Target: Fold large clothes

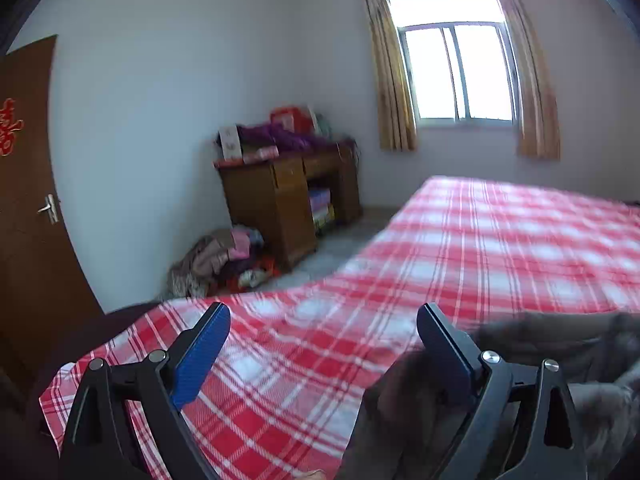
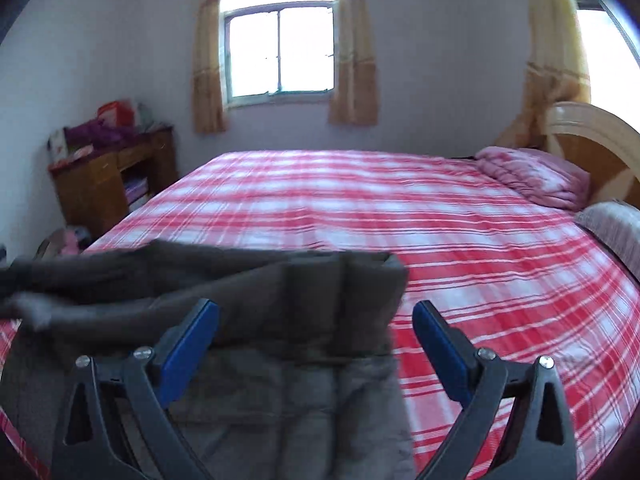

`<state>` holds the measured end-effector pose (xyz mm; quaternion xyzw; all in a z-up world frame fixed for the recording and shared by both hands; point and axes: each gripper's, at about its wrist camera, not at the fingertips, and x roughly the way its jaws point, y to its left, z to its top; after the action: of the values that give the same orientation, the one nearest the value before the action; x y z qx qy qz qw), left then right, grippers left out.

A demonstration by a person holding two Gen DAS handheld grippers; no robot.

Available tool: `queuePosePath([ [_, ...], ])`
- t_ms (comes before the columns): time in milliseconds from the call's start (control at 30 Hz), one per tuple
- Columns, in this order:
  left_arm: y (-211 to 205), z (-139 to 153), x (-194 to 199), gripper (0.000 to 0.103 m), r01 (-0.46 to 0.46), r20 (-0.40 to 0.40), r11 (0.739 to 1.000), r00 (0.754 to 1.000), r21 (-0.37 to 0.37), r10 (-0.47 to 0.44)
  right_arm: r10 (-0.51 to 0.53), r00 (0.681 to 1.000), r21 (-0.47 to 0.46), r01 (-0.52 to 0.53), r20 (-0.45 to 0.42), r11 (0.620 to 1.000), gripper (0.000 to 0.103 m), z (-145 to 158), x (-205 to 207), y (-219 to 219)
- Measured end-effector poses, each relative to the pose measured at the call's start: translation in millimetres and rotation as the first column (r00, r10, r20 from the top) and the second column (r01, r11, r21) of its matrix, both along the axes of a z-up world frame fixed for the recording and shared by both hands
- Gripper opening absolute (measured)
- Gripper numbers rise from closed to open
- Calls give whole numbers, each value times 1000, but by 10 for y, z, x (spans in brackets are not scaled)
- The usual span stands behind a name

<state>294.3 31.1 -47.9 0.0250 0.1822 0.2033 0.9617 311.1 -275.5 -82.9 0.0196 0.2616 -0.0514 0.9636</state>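
A large dark grey padded garment lies folded on the red plaid bed near its front edge. Its upper layer is folded over a lighter quilted part. In the right wrist view my right gripper hangs open above the garment's right end, with nothing between the blue pads. In the left wrist view the same garment lies at the lower right, and my left gripper stands open over the bed sheet. Its right finger is above the garment's left edge, and the pads grip nothing.
A wooden desk piled with bags and cloth stands against the far wall, with a heap of clothes on the floor beside it. A brown door is at the left. A pink folded quilt and headboard are at the bed's right.
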Motion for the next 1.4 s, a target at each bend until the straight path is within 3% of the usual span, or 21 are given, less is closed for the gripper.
queuePosePath([
  [100, -76, 85, -27, 97, -2, 51, 1000, 999, 0, 2, 41, 999, -36, -42, -20, 998, 100, -26, 111, 149],
  [200, -247, 7, 129, 98, 78, 3, 996, 997, -47, -78, 72, 996, -57, -75, -56, 996, 100, -118, 283, 224],
  [267, -431, -209, 314, 98, 140, -66, 990, 988, -22, -141, 64, 995, -67, -69, -75, 995, 100, -248, 408, 221],
  [333, -586, -565, 498, 98, 133, -174, 989, 977, 57, -121, 68, 992, -47, -73, -110, 996, 100, -408, 469, 208],
  [433, -603, -1054, 586, 98, 135, -316, 990, 942, 48, -113, 56, 986, -36, -63, -156, 997, 100, -604, 438, 175],
  [533, -597, -1305, 477, 98, 137, -336, 990, 934, 35, -117, 64, 980, -19, -69, -190, 997, 100, -771, 319, 147],
  [600, -611, -1337, 372, 99, 143, -304, 989, 944, 38, -125, 68, 979, 6, -68, -194, 998, 100, -891, 183, 126],
  [767, -641, -1427, 411, 101, 158, -325, 986, 936, 44, -135, 35, 983, 11, -34, -182, 999, 100, -1009, -21, 101],
  [1000, -595, -1517, 481, 102, 163, -372, 987, 917, 13, -146, 14, 974, 39, -5, -226, 999, 102, -1054, 93, 30],
  [1100, -554, -1444, 525, 102, 160, -415, 987, 897, -10, -149, 14, 968, 40, -4, -249, 999, 102, -1073, 116, 26],
  [1133, -524, -1335, 499, 102, 139, -408, 990, 903, -22, -136, 14, 965, 34, -5, -261, 999, 102, -1061, 128, 27],
  [1200, -484, -1122, 417, 102, 132, -349, 990, 926, -54, -143, -3, 958, 20, 10, -287, 1000, 99, -996, 119, 39],
  [1267, -503, -914, 382, 102, 129, -290, 988, 945, -86, -148, -36, 969, 38, 47, -243, 998, 99, -745, 47, 80],
  [1400, -690, -839, 652, 102, 92, -312, 994, 944, -60, -107, -41, 991, -38, 36, -131, 999, 100, -315, 134, 448],
])
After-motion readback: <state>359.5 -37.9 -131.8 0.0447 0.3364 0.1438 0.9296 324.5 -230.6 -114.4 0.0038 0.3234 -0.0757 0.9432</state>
